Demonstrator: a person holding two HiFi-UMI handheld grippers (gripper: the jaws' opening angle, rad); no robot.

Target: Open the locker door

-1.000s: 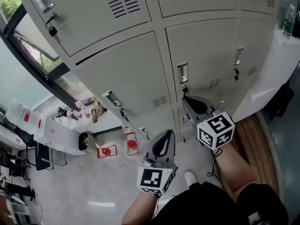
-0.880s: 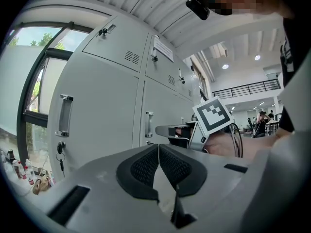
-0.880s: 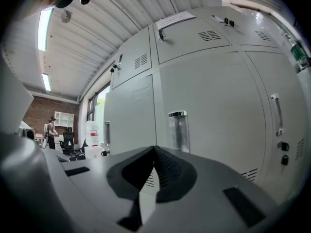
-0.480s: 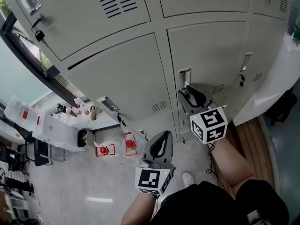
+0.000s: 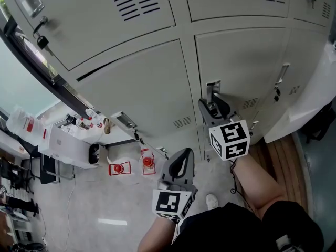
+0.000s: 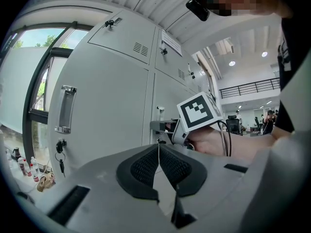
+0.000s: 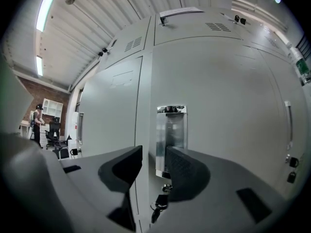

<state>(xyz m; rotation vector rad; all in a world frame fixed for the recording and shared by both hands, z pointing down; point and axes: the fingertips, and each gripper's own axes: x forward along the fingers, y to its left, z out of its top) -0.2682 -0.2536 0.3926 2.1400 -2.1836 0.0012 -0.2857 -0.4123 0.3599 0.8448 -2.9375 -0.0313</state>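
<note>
The locker door (image 5: 244, 67) is a pale grey panel, standing shut, with a chrome recessed handle (image 5: 212, 91) at its left edge. A lock with a hanging key (image 7: 158, 205) sits under the handle (image 7: 171, 135). My right gripper (image 5: 209, 105) is raised just in front of the handle's lower end. Its jaws are opening, and in the right gripper view (image 7: 154, 152) nothing lies between the pads; the handle's left edge shows beyond the gap. My left gripper (image 5: 184, 152) hangs lower and to the left, away from the lockers, its pads (image 6: 146, 166) shut together on nothing.
More grey lockers surround the door, and the one to the left has its own handle (image 6: 65, 109) and keys (image 6: 60, 155). A window (image 5: 31, 62) runs down the left. Red items (image 5: 148, 163) and a white table (image 5: 68, 143) stand on the floor. A wooden step (image 5: 275, 156) lies at right.
My right gripper has risen and closed in on the chrome handle, from below it to right at its lower end. The left gripper has hardly moved.
</note>
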